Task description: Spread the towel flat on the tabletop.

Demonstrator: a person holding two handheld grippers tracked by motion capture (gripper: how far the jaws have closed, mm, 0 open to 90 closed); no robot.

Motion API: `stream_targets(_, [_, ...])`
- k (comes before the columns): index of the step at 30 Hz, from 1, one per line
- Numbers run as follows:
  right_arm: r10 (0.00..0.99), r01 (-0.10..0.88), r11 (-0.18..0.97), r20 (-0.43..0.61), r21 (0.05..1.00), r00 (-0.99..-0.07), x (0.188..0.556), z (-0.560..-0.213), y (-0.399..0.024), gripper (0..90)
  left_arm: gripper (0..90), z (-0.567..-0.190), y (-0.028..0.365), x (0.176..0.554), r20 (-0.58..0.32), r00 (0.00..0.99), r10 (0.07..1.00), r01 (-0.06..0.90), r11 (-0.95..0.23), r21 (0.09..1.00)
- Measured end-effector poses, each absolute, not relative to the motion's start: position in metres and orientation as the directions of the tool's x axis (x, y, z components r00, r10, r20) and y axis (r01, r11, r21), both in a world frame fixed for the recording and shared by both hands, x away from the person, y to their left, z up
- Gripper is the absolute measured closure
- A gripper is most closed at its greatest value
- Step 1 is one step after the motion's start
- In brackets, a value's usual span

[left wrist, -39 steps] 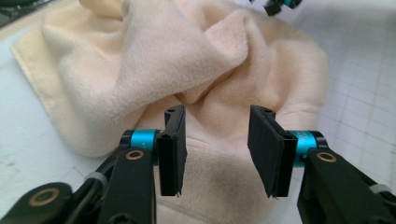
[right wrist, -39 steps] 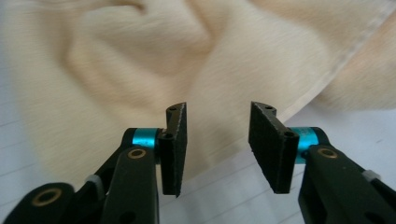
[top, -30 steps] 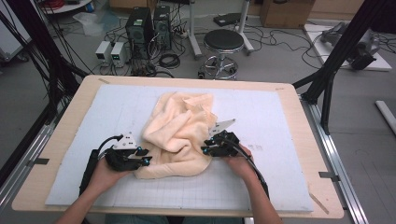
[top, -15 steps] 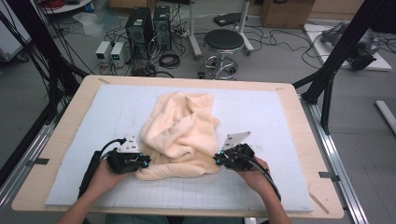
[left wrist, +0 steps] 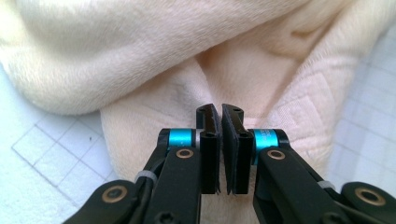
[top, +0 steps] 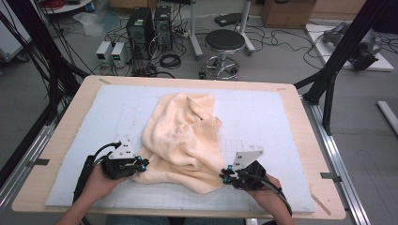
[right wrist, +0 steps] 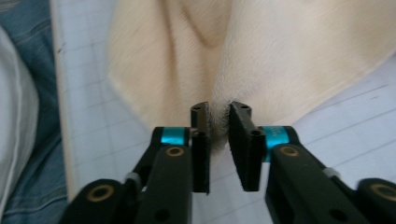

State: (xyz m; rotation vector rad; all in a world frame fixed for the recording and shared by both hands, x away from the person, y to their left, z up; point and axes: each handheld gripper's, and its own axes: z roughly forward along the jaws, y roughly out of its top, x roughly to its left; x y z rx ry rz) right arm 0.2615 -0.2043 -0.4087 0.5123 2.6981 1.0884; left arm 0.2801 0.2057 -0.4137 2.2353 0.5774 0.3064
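Observation:
A cream terry cloth [top: 183, 140] lies crumpled on the white gridded mat [top: 281, 117]. My left gripper [top: 144, 165] is at the cloth's near left corner. In the left gripper view its jaws [left wrist: 219, 112] stand almost together, with the cloth [left wrist: 140, 46] under and around them. My right gripper [top: 220, 176] holds the near right corner. A tuft of cloth [right wrist: 280, 56] sits pinched between the jaws of that gripper [right wrist: 217, 109], and folds fan out from it. Those jaws have just been opening a little, with the cloth still between them.
The mat covers a wooden table [top: 309, 140] with a bare rim all round. Beyond the far edge on the floor stand a stool [top: 225, 42], computer boxes [top: 150, 28] and cables. Black frame posts [top: 338, 61] flank the table. The person's jeans [right wrist: 28, 93] are beside the near edge.
My right gripper has moved right and toward the near edge, dragging the cloth's corner with it, so the cloth's front edge lies wider. The left gripper has stayed in place.

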Motion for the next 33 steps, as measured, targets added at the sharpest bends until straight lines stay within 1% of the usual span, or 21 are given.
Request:
stream_targets(1, [0.390, 0.249, 0.666, -0.043, 0.703, -0.920, 0.265, -0.405, -0.205, 75.4, 83.7, -0.412, 0.206, 0.281, 0.034, 0.871, 0.491, 0.297, -0.580, 0.759])
stream_targets(3, [0.396, 0.238, 0.660, -0.061, 0.712, -0.916, 0.274, -0.400, -0.203, 71.1, 77.3, -0.408, 0.207, 0.286, 0.020, 0.866, 0.499, 0.303, -0.557, 0.773])
stream_targets(5, [0.406, 0.235, 0.652, -0.069, 0.721, -0.911, 0.288, -0.394, -0.199, 66.8, 65.9, -0.405, 0.208, 0.293, 0.023, 0.850, 0.526, 0.314, -0.543, 0.779])
stream_targets(6, [0.416, 0.233, 0.637, -0.074, 0.735, -0.906, 0.298, -0.393, -0.196, 65.7, 62.1, -0.405, 0.208, 0.297, 0.016, 0.847, 0.531, 0.321, -0.535, 0.781])
stream_targets(9, [0.430, 0.252, 0.608, -0.045, 0.753, -0.902, 0.320, -0.391, -0.189, 62.4, 56.1, -0.408, 0.210, 0.309, -0.023, 0.846, 0.533, 0.348, -0.519, 0.781])
stream_targets(10, [0.422, 0.267, 0.588, -0.009, 0.763, -0.906, 0.328, -0.394, -0.185, 60.8, 54.9, -0.410, 0.210, 0.311, -0.036, 0.845, 0.534, 0.363, -0.523, 0.771])
stream_targets(12, [0.391, 0.274, 0.591, 0.028, 0.759, -0.920, 0.336, -0.401, -0.178, 58.6, 54.9, -0.415, 0.211, 0.315, -0.052, 0.849, 0.526, 0.384, -0.547, 0.744])
stream_targets(13, [0.377, 0.282, 0.598, 0.047, 0.750, -0.925, 0.337, -0.403, -0.175, 57.5, 55.3, -0.420, 0.210, 0.315, -0.055, 0.849, 0.525, 0.393, -0.560, 0.730])
stream_targets(14, [0.356, 0.293, 0.609, 0.075, 0.737, -0.931, 0.338, -0.408, -0.171, 56.5, 58.0, -0.422, 0.210, 0.315, -0.064, 0.850, 0.522, 0.402, -0.567, 0.719])
stream_targets(16, [0.345, 0.307, 0.644, 0.092, 0.701, -0.934, 0.338, -0.415, -0.166, 56.8, 65.4, -0.430, 0.210, 0.315, -0.074, 0.853, 0.517, 0.418, -0.590, 0.691])
stream_targets(17, [0.350, 0.310, 0.658, 0.086, 0.686, -0.933, 0.338, -0.418, -0.164, 59.2, 67.1, -0.433, 0.210, 0.314, -0.067, 0.850, 0.523, 0.413, -0.580, 0.702])
stream_targets(19, [0.365, 0.309, 0.710, 0.044, 0.632, -0.930, 0.337, -0.424, -0.161, 67.7, 76.3, -0.431, 0.210, 0.314, -0.063, 0.851, 0.521, 0.409, -0.584, 0.702])
stream_targets(20, [0.364, 0.313, 0.723, 0.045, 0.615, -0.930, 0.338, -0.428, -0.161, 72.6, 84.8, -0.432, 0.210, 0.313, -0.074, 0.855, 0.514, 0.411, -0.582, 0.702])
stream_targets(21, [0.370, 0.316, 0.712, 0.048, 0.627, -0.928, 0.338, -0.429, -0.161, 78.2, 85.6, -0.432, 0.207, 0.311, -0.050, 0.857, 0.513, 0.397, -0.595, 0.699])
stream_targets(22, [0.367, 0.306, 0.708, 0.039, 0.636, -0.929, 0.337, -0.430, -0.162, 81.9, 86.0, -0.432, 0.205, 0.309, -0.032, 0.857, 0.514, 0.386, -0.600, 0.701])
stream_targets(24, [0.364, 0.306, 0.703, 0.044, 0.642, -0.930, 0.336, -0.430, -0.164, 85.3, 86.7, -0.430, 0.203, 0.306, -0.005, 0.858, 0.514, 0.374, -0.618, 0.692])
stream_targets(30, [0.373, 0.320, 0.692, 0.058, 0.648, -0.926, 0.328, -0.428, -0.176, 86.4, 87.1, -0.423, 0.207, 0.292, -0.002, 0.866, 0.499, 0.351, -0.606, 0.714])
stream_targets(33, [0.379, 0.322, 0.681, 0.060, 0.658, -0.923, 0.320, -0.424, -0.185, 86.4, 87.1, -0.422, 0.210, 0.282, 0.007, 0.876, 0.482, 0.341, -0.630, 0.698])
